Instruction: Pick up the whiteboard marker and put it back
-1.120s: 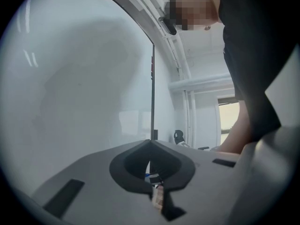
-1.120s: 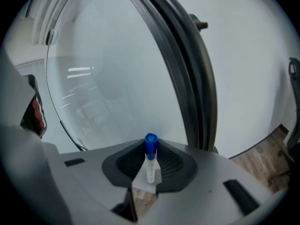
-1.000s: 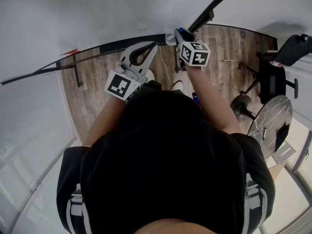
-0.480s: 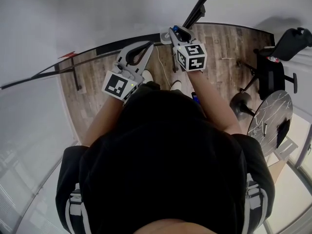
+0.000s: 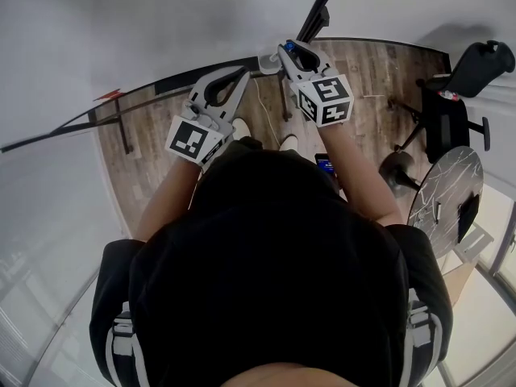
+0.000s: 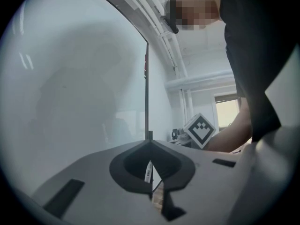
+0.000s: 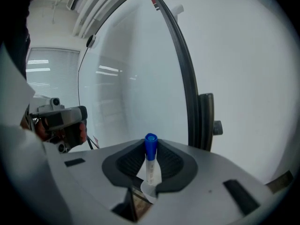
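The whiteboard marker [image 7: 150, 165], white-bodied with a blue cap, stands upright between the jaws of my right gripper [image 7: 151, 146], which is shut on it. In the head view the marker [image 5: 289, 47] shows as a blue spot at the tip of the right gripper [image 5: 282, 53], held up close to the whiteboard [image 5: 161, 22]. My left gripper [image 5: 243, 73] hangs just left of it, its jaws shut with nothing between them. In the left gripper view the left gripper [image 6: 149, 144] faces the board's white surface [image 6: 84, 88], with the right gripper's marker cube [image 6: 201, 130] off to the right.
The whiteboard's dark frame post [image 7: 186, 78] rises right behind the marker. Below lies wooden floor [image 5: 161, 151]. A black office chair [image 5: 451, 111] and a round marble table [image 5: 447, 196] stand at the right. A person's body fills the lower head view.
The right gripper has risen with the marker and rolled, so its cube now faces differently. The left gripper has stayed almost in place.
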Motion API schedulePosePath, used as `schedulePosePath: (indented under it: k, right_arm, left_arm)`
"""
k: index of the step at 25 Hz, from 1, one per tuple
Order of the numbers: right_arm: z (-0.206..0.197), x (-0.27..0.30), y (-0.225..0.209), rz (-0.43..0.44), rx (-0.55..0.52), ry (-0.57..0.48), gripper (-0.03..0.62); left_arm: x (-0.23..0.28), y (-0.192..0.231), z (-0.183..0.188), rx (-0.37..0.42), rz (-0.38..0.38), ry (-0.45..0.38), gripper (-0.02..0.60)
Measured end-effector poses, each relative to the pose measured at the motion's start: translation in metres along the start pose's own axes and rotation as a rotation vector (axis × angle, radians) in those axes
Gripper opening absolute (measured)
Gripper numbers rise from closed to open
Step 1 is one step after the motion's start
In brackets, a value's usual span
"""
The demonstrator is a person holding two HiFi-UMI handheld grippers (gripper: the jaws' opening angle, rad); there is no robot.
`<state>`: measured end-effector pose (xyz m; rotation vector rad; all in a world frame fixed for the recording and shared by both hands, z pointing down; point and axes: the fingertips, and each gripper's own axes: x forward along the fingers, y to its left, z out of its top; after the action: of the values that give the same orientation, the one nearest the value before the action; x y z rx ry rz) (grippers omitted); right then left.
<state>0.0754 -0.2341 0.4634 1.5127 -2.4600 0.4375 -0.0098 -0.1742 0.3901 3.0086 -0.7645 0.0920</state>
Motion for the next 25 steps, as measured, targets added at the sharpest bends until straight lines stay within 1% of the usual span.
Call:
schedulePosePath:
  k: [6, 10, 14, 19, 25]
  right_arm:
    - [0.026, -0.019, 0.015, 0.047, -0.019, -0.066, 0.072]
    - [0.039, -0.032, 0.029, 0.08, -0.081, -0.088, 0.072]
    - [0.048, -0.043, 0.041, 0.113, -0.142, -0.098, 0.072]
    - [0.046, -0.054, 0.051, 0.147, -0.178, -0.109, 0.072]
    - [0.034, -0.061, 0.055, 0.157, -0.168, -0.099, 0.072]
  left_arm:
    - [0.0, -0.004, 0.008, 0.028, 0.006, -0.001, 0.003]
    - [0.0, -0.005, 0.009, 0.04, -0.001, 0.002, 0.003]
    - [-0.001, -0.003, 0.009, 0.04, 0.01, 0.014, 0.003]
    - [-0.002, -0.003, 0.007, 0.039, 0.01, 0.003, 0.003]
    - [0.0, -0.007, 0.002, 0.045, 0.013, 0.015, 0.003]
